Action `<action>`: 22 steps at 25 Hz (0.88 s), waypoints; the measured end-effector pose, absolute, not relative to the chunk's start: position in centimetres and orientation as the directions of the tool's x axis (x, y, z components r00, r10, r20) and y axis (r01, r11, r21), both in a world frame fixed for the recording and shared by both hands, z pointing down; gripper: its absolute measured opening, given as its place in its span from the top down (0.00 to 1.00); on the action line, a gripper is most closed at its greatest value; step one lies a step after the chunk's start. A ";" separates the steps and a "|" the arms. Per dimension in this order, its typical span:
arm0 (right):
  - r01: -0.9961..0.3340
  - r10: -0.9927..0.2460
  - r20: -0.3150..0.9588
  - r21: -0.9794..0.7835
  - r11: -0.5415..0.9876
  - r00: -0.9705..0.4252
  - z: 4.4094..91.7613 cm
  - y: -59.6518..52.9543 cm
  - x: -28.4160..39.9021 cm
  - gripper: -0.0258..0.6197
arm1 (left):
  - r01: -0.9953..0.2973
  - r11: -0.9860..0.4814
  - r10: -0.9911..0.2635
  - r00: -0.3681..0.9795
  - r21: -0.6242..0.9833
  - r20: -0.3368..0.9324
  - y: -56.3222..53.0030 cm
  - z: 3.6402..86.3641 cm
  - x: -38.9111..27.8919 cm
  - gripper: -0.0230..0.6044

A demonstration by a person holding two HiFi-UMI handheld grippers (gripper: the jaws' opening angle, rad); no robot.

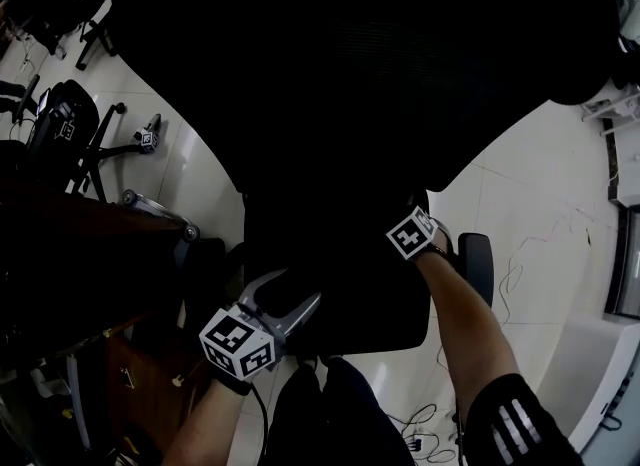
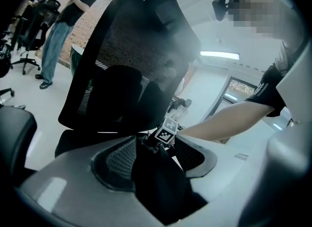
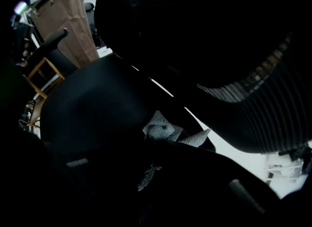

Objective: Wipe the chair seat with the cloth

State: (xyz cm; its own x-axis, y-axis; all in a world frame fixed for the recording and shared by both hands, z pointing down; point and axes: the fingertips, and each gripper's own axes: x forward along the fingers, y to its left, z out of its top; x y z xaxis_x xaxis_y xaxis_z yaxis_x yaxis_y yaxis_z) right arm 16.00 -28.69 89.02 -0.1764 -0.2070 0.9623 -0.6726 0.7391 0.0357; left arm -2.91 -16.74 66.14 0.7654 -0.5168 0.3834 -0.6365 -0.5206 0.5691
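Cloth (image 3: 163, 131) sits just below centre of the right gripper view: pale grey, waffle-textured, crumpled into a peaked wad. It pokes out at the tips of the right gripper (image 3: 156, 145), whose dark jaws are closed on it. It hangs right over the chair seat (image 3: 92, 109), a smooth, rounded black pad; contact w/ the seat can't be confirmed, too dark.

Step in hand, as I read it: wiping, or just abt to, w/ the cloth low near the rear of the seat under the backrest (image 1: 380, 54), a broad curved black mesh panel.

Next move prob. needs the wad pressed flat on the pad and drawn in strokes toward the front edge, grip kept firm so the cloth doesn't slip out.

Left gripper (image 1: 285, 304) is at lower left of the head view, by the seat's front corner. Its grey jaws stand apart, ribbed black pads showing. A dark mass lies betw. them, cloth or seat edge, can't tell, and neither pad looks pressed on it.

Floor (image 1: 540, 214) is glossy white tile.
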 end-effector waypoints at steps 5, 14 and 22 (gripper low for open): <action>-0.700 -0.212 0.971 0.074 0.710 -0.112 88.1 -28.9 17.8 0.90 | -0.632 -0.529 -0.516 0.769 0.567 0.376 -16.5 65.6 -2.8 0.53; -0.655 -0.228 0.838 -0.188 0.732 -0.496 83.0 -27.0 -1.3 0.90 | -0.687 -0.486 -0.574 0.717 0.540 0.395 -15.1 64.5 -7.6 0.53; -0.498 -0.102 0.823 -0.234 0.835 -0.558 85.3 -21.3 -13.6 0.90 | -0.710 -0.446 -0.596 0.690 0.545 0.411 -12.6 65.4 -10.1 0.53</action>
State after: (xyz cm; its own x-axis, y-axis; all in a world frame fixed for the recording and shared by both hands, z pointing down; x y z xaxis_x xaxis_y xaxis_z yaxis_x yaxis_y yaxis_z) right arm -13.55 -21.26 85.30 -0.5585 -0.1016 0.8233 -0.4975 0.8352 -0.2344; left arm -10.15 -12.65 65.45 0.6900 -0.5957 0.4110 -0.7099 -0.4463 0.5449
